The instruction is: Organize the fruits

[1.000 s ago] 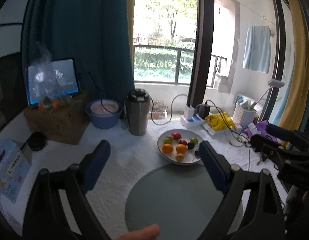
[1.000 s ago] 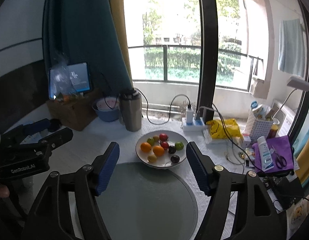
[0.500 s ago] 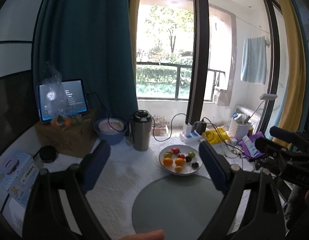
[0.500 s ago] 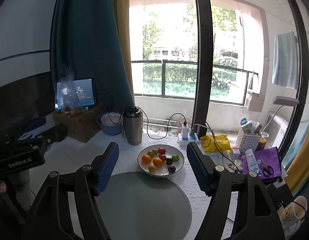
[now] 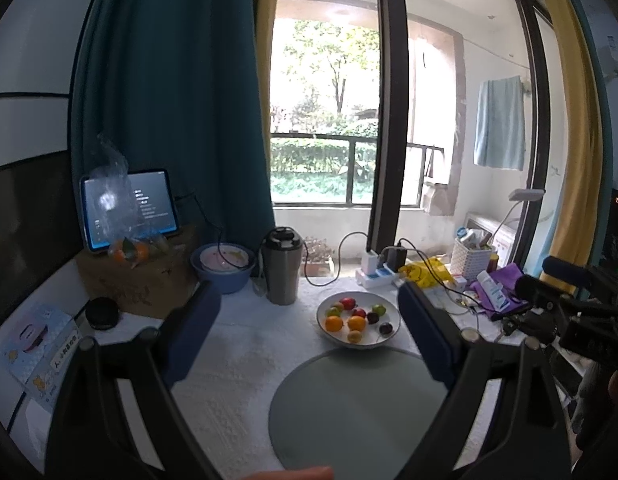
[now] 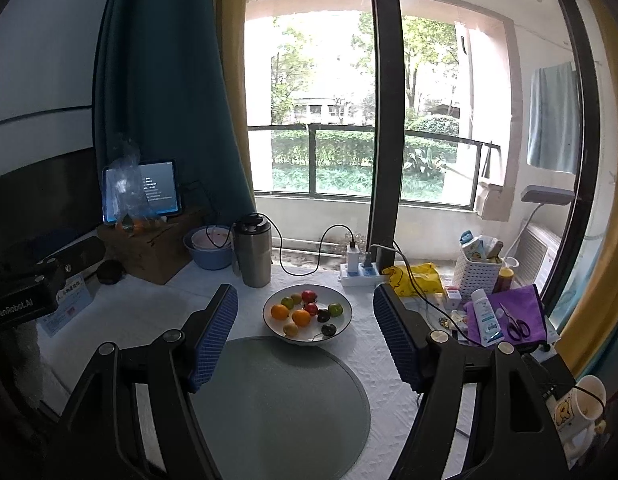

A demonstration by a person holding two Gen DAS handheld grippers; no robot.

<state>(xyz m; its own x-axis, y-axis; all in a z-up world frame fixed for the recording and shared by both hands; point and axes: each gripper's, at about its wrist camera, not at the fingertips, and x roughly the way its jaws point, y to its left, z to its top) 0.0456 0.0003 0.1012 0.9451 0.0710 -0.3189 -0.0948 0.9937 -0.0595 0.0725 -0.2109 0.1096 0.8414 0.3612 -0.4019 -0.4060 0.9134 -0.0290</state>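
Left wrist view: left hand-held gripper (image 5: 309, 328) released, nothing between jaws. Fruit bowl (image 5: 359, 343) ahead on tabletop (image 5: 237, 360), offset toward right finger, well apart. Grey round mat (image 5: 357, 408) between.

Right wrist view: right hand-held gripper (image 6: 305, 340) released, empty. Fruit bowl (image 6: 341, 326) dead ahead, centred between fingers; right hand better lined up.

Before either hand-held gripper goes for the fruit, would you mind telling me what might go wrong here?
1. The fruits lie packed together in the white bowl; taking one may nudge a neighbour over the shallow rim.
2. A charging cable trails beside the bowl, so the right hand-held gripper might snag it.
3. The steel tumbler stands just behind; a long reach may tip it.
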